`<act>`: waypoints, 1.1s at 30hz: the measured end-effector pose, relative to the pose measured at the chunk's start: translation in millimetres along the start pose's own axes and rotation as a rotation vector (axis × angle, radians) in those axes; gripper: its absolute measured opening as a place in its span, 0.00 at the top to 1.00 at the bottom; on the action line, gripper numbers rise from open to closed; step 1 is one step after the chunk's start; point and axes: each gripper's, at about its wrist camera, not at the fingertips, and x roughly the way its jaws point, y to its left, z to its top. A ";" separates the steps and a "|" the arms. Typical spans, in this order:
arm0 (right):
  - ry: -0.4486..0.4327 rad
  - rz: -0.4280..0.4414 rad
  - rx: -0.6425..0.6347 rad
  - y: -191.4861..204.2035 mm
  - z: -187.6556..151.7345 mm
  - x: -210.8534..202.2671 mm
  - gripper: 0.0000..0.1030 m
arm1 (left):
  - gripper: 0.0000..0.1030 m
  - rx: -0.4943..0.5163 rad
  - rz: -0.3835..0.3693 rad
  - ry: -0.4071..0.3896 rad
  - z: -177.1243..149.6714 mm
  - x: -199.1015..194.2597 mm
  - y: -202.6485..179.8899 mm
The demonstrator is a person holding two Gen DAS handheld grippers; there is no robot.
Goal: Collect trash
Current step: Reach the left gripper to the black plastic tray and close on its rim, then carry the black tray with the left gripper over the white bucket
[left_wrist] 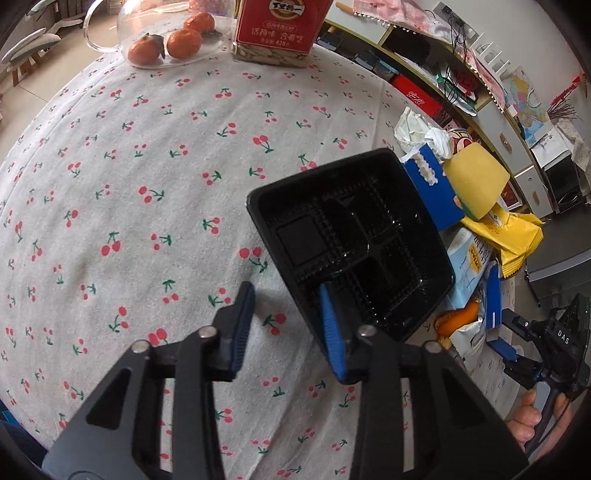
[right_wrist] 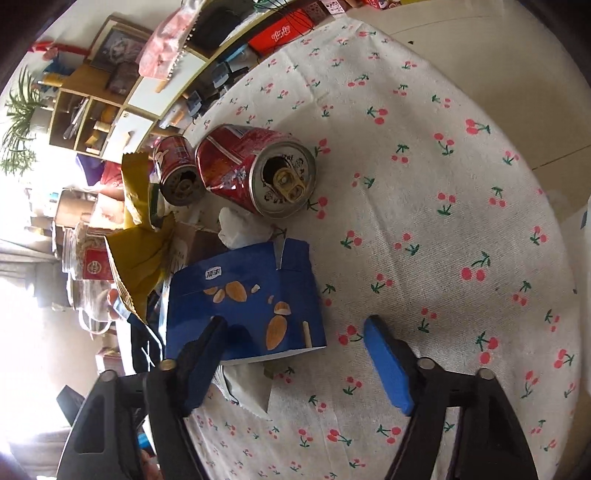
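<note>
A black plastic meal tray (left_wrist: 354, 240) with several compartments lies on the cherry-print tablecloth (left_wrist: 147, 184). My left gripper (left_wrist: 286, 295) is open; its right finger (left_wrist: 330, 332) is over the tray's near wall, its left finger outside on the cloth. Beside the tray lies a trash pile: blue box (left_wrist: 432, 184), yellow wrapper (left_wrist: 476, 181), crumpled tissue (left_wrist: 417, 129). My right gripper (right_wrist: 295, 325) is open around the near edge of a blue almond snack box (right_wrist: 243, 299). Two crushed red cans (right_wrist: 255, 166) (right_wrist: 177, 173), tissue (right_wrist: 240, 225) and yellow wrappers (right_wrist: 140, 254) lie beyond.
A glass dish of oranges (left_wrist: 170, 40) and a red-labelled seed jar (left_wrist: 277, 29) stand at the table's far edge. Shelves with clutter (left_wrist: 461, 74) run behind the table. The other gripper and a hand (left_wrist: 535, 369) show at the right.
</note>
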 end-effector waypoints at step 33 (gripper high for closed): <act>-0.060 0.272 0.231 -14.1 -27.7 -1.8 0.92 | 0.93 -0.072 -0.057 -0.048 -7.3 -41.6 35.5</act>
